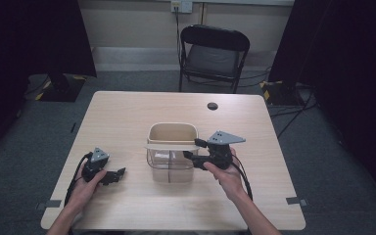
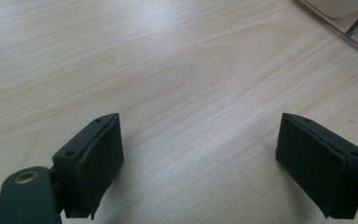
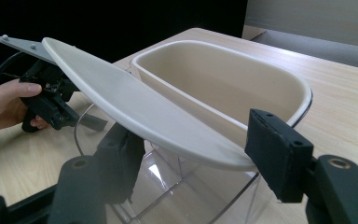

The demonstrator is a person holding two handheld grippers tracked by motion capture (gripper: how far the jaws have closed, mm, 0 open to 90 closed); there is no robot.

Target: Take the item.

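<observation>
Lid: a flat, cream-coloured lid [image 3: 140, 112] is held in the air over the near half of the container, roughly level in the high view [image 1: 171, 146], with one end between the jaws of the right hand-held gripper.
Lid and right hand-held gripper: the right hand-held gripper [image 3: 193, 156] is clamped on the lid's near end; one black pad sits under the lid's edge on the left of the right gripper view, the other against its tip on the right, and the rest of the lid reaches away from the jaws toward the left hand.
Right hand-held gripper, place: in the high view it [image 1: 196, 149] is just beside the container's right side, right of the worktop's centre, held from below by the right hand [image 1: 227, 174].
Container: a clear container [image 1: 171, 166] carries a cream inner tub [image 3: 223, 81]; it stands near the middle of the worktop, and the tub's mouth is uncovered behind the lid.
Left hand-held gripper: it [image 1: 115, 176] rests on the worktop toward the near left corner, well apart from the container, jaws spread wide with bare wood between the pads [image 2: 100, 156].
Worktop: pale wood [image 1: 127, 117], with a small dark round fitting [image 1: 212, 105] near the far edge.
Beyond the far edge: a black folding chair [image 1: 214, 54].
</observation>
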